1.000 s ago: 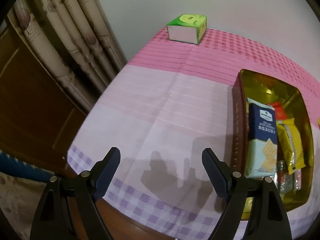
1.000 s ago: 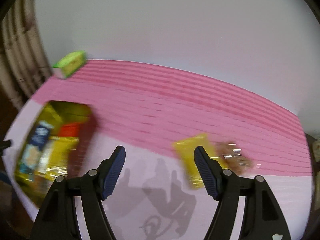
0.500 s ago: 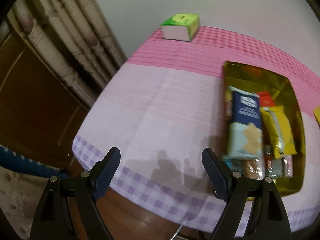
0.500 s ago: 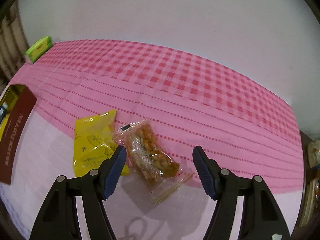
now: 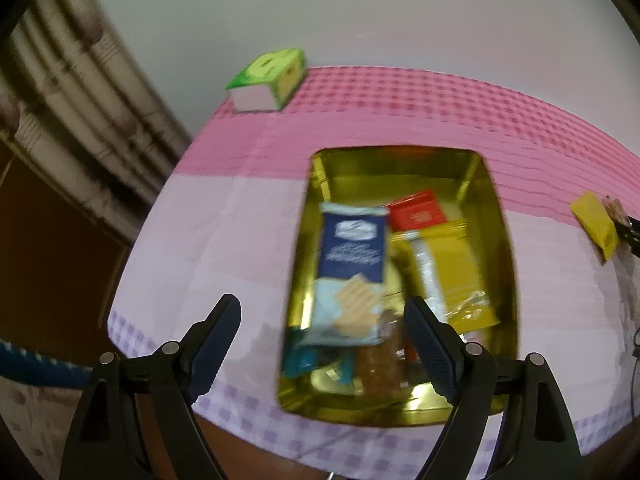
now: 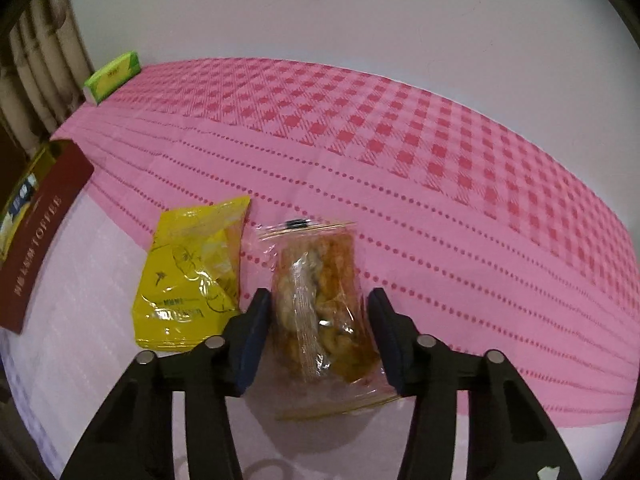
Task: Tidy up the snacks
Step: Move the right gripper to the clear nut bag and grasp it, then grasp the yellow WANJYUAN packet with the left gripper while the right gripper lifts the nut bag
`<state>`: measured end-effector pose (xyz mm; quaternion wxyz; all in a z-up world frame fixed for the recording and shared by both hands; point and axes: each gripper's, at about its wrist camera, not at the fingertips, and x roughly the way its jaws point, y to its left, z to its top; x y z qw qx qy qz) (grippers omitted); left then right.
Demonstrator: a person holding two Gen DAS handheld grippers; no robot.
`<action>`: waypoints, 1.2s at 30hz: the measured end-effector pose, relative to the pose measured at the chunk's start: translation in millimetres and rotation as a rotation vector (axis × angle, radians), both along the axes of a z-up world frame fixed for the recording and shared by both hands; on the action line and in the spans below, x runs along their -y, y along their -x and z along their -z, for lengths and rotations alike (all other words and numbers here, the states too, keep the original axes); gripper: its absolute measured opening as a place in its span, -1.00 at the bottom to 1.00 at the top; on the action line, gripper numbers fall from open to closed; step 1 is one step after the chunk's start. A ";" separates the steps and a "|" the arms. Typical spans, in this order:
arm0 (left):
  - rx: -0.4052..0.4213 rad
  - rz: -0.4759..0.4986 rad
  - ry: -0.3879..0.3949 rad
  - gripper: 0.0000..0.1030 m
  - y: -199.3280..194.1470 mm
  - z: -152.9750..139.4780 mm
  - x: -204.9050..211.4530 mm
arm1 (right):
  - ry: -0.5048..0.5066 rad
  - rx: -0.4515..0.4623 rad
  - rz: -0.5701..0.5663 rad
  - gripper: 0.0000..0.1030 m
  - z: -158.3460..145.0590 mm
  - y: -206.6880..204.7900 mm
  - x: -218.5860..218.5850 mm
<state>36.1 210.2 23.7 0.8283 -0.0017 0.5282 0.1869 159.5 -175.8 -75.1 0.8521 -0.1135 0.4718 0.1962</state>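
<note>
The right gripper (image 6: 318, 330) has been brought down around the clear twisted-snack packet (image 6: 320, 304) — jaws narrowed from half a second ago, flanking it on the pink tablecloth (image 6: 440, 168), not yet visibly clenched. A yellow packet (image 6: 192, 268) lies just beside. The left gripper (image 5: 320, 344) has been swung over the gold tin (image 5: 506, 264) — released, empty. A pickup toward the tin is judged imminent.

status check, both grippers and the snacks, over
Right gripper open, straddling clear snack pack. Left gripper open, empty, over gold tin. Yellow packet lies beside, not blocking.
</note>
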 end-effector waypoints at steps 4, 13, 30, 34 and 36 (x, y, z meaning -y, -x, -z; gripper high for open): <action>0.000 0.041 0.020 0.63 -13.4 2.3 19.7 | -0.008 0.013 0.034 -0.25 -1.5 8.4 -4.5; 0.021 0.142 0.052 0.63 -34.1 5.6 68.3 | -0.006 0.043 0.144 -0.26 -4.0 32.1 -30.1; 0.116 0.319 0.170 0.63 -82.6 32.0 166.5 | -0.001 0.110 0.242 -0.29 -2.8 58.5 2.8; 0.097 0.364 0.190 0.63 -90.4 42.0 188.4 | 0.000 0.110 0.273 -0.29 -3.0 59.5 25.5; 0.090 0.386 0.198 0.63 -93.7 46.1 198.6 | 0.001 0.113 0.288 -0.29 -2.7 60.6 37.1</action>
